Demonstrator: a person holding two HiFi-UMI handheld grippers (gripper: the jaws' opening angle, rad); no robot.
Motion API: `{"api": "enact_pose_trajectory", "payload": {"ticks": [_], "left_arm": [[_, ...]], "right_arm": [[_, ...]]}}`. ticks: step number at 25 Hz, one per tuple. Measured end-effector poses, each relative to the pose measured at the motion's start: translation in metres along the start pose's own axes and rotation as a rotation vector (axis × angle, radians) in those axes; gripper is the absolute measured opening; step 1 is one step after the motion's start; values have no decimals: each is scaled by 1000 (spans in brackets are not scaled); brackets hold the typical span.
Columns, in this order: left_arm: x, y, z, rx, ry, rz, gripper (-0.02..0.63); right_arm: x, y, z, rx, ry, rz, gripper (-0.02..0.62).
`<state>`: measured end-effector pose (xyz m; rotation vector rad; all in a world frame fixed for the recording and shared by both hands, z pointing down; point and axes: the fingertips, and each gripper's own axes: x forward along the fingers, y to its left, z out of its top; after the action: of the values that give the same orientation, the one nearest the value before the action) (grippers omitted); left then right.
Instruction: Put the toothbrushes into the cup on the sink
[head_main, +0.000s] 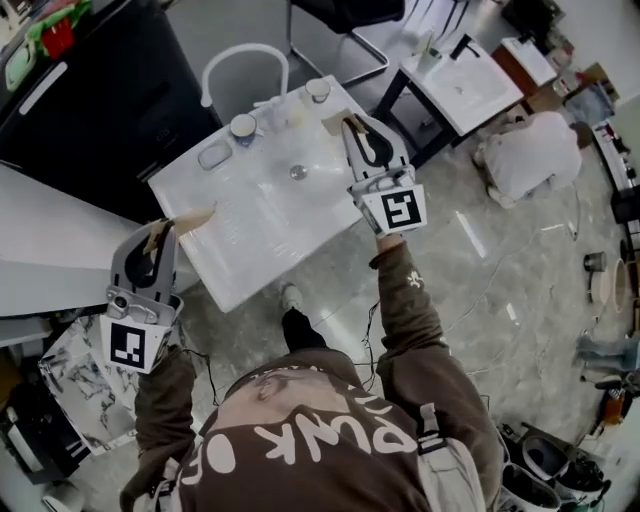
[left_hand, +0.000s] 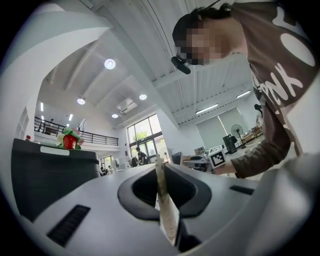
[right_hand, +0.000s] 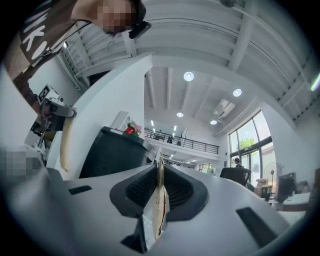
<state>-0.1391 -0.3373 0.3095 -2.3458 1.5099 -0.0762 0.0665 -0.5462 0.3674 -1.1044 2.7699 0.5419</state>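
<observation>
1. Neither toothbrush is in a cup yet. The task is judged to be at its carrying stage, with both placements left to be done.
2. One tan toothbrush (head_main: 192, 219) is clamped between the fingers (left_hand: 90, 205) of the left gripper (head_main: 157, 238). Its free end is pointed toward the near left corner of the sink (head_main: 260, 225).
3. A second toothbrush (head_main: 336, 122) is pinched edge-on between the fingers (right_hand: 210, 200) of the right gripper (head_main: 357, 125) and is held over the sink's far right part.
4. Two cups are seen on the sink's back rim. A left cup (head_main: 243, 127) is set beside the soap dish (head_main: 214, 155), and a right cup (head_main: 318, 90) is just beyond the second toothbrush. Which cup is meant cannot be told.
5. The right cup is judged the nearer target for the right gripper, while the left gripper is well apart from both cups.
</observation>
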Motion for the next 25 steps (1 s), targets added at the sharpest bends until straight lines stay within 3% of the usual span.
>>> {"api": "enact_pose_trajectory", "payload": {"ticks": [5,11,17,25], "left_arm": [[31,7,-26,-5,51,4,23],[56,17,-53,-16,95,13,23],[74,29,-71,-16,132,32,23],[91,44,-87,-18,152,40,23]], "right_arm": [[73,-59,-64,1,36,-16,57],[140,-94,-139,41,109,-25,57],[177,-103,-210,91,183,-4,57],[190,-96,-268,129,248,1,57]]}}
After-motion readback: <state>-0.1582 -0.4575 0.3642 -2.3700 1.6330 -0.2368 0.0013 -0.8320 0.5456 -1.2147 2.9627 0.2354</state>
